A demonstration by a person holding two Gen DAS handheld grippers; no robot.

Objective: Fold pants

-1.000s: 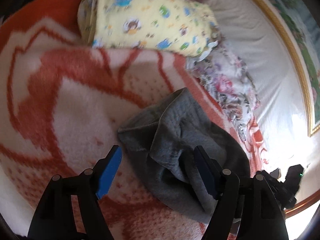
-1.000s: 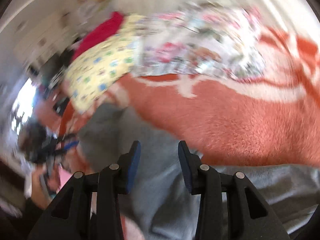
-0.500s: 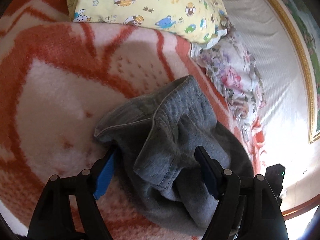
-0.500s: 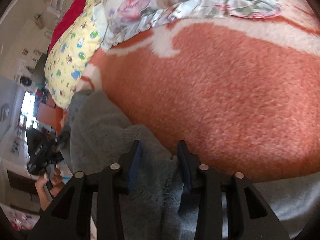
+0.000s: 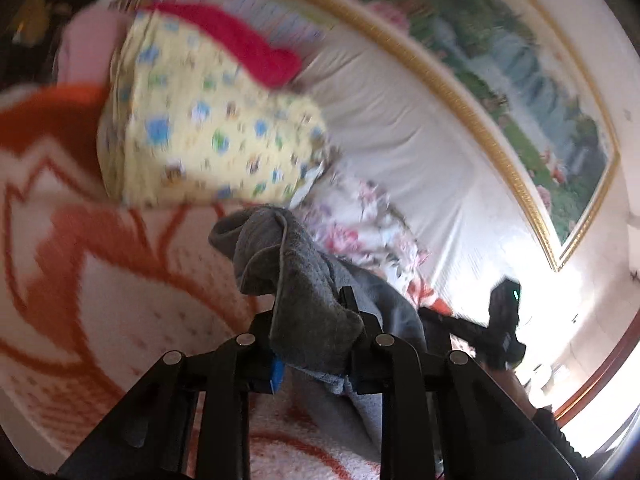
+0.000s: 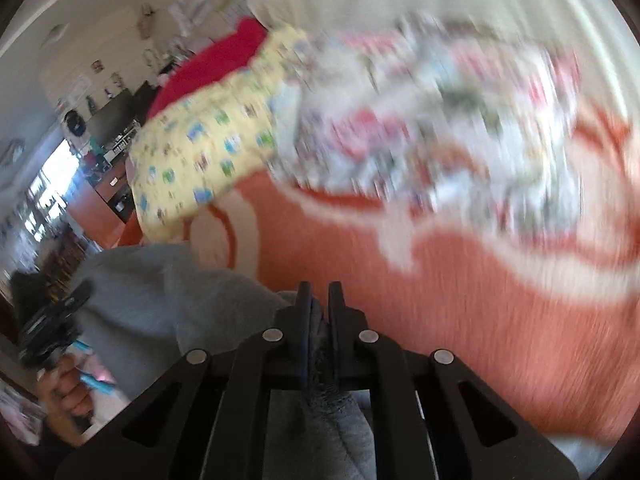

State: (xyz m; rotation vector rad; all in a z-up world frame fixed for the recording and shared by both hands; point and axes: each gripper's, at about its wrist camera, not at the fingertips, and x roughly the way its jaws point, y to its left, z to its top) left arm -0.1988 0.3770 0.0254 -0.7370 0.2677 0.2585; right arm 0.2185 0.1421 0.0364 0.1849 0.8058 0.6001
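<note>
The grey pants (image 5: 296, 280) lie bunched on an orange and white blanket (image 5: 80, 280). My left gripper (image 5: 316, 320) is shut on a thick bunch of the grey cloth, which hangs over its fingers and is lifted off the blanket. My right gripper (image 6: 319, 300) is shut on another part of the grey pants (image 6: 160, 292), with cloth pinched between its nearly touching jaws. The rest of the pants spreads to the left in the right wrist view. The other gripper shows at the edge of each view, at the right of the left wrist view (image 5: 504, 320) and at the left of the right wrist view (image 6: 52, 320).
A yellow patterned pillow (image 5: 208, 136) with a red cloth (image 5: 240, 48) on it lies at the head of the bed. A floral cloth (image 5: 360, 224) lies beside it. A white padded headboard (image 5: 400, 120) and a gold-framed picture (image 5: 520, 80) stand behind.
Both grippers have shut on the grey pants and lifted them off the blanket. Both views have swung upward and are blurred.
</note>
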